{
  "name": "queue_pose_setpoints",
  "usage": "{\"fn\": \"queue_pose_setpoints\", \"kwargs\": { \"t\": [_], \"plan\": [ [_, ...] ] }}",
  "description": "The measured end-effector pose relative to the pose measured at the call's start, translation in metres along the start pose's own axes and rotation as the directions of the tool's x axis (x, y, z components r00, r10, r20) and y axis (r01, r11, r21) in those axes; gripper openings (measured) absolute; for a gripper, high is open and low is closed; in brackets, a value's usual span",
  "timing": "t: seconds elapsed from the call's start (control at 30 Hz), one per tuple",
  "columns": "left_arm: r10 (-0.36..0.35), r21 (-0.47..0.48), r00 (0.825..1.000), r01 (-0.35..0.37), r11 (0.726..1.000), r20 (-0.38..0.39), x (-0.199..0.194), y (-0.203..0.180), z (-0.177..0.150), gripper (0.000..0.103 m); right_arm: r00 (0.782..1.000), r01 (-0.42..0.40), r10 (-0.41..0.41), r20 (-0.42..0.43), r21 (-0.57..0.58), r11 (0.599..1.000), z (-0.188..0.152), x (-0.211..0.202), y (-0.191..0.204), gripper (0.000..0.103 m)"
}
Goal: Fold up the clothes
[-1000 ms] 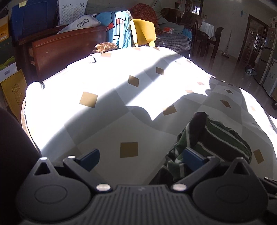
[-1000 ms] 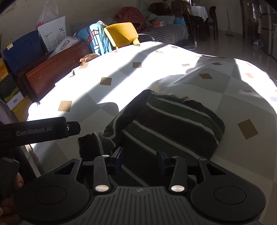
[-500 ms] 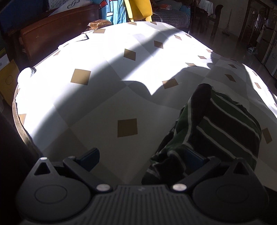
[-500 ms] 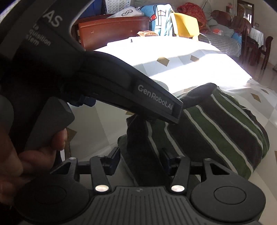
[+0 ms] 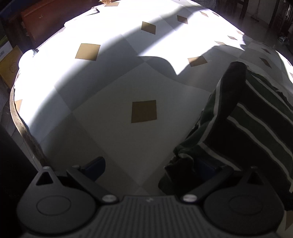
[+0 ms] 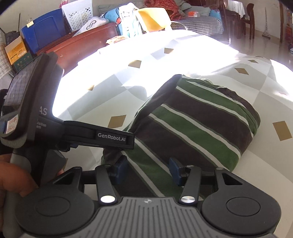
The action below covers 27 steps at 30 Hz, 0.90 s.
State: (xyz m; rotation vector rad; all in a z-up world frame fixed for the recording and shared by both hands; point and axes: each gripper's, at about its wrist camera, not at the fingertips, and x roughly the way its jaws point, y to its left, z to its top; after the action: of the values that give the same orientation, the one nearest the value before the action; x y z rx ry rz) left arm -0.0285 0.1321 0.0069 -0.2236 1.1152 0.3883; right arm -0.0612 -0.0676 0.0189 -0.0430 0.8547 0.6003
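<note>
A folded garment with dark green, brown and white stripes [image 6: 197, 124] lies on the table's white-and-grey cloth with tan diamonds [image 5: 109, 113]. My left gripper [image 5: 150, 168] is wide open, low over the cloth at the garment's [image 5: 256, 128] near left corner. A rumpled corner covers most of its right finger; the left finger [image 5: 95, 167] is over bare cloth. My right gripper [image 6: 148, 169] stands partly open, and the garment's near edge runs between its blue pads [image 6: 121, 168] without being squeezed. The left gripper's black body [image 6: 111, 137] crosses the right wrist view.
A hand [image 6: 12, 179] holds the left gripper's handle. Beyond the table's far left edge stand a brown wooden board [image 6: 87, 42], a blue bin [image 6: 44, 33], cardboard boxes [image 6: 16, 51] and a yellow chair [image 6: 152, 16]. Dining chairs [image 6: 245, 20] are at the far right.
My left gripper sank and tipped down toward the table at the garment's left corner. The right gripper's jaws widened around the garment's edge. The left gripper's body now sits lower in the right view.
</note>
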Motion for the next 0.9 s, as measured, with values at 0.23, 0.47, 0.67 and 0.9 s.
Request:
{"fn": "queue_pose_setpoints", "kwargs": {
  "t": [0.23,0.47,0.67,0.9],
  "plan": [
    [0.014,0.018,1.000,-0.015,1.000,0.013,-0.001,-0.003,-0.001,0.103,0.991,0.092,-0.107,0.086,0.162,0.983,0.004,-0.011,-0.035,0.050],
    [0.022,0.023,1.000,-0.023,0.999,0.022,0.001,-0.005,0.000,0.103,0.971,0.152,-0.187,0.148,0.221,0.963,0.019,-0.017,-0.046,0.050],
    [0.024,0.023,0.999,-0.024,0.999,0.029,0.002,-0.007,0.001,0.103,0.960,0.165,-0.213,0.183,0.249,0.954,0.023,-0.014,-0.057,0.050],
    [0.039,0.028,0.998,-0.041,0.999,0.042,0.005,-0.010,0.003,0.103,0.954,0.180,-0.230,0.195,0.242,0.954,0.031,0.001,-0.066,0.050]
  ]
}}
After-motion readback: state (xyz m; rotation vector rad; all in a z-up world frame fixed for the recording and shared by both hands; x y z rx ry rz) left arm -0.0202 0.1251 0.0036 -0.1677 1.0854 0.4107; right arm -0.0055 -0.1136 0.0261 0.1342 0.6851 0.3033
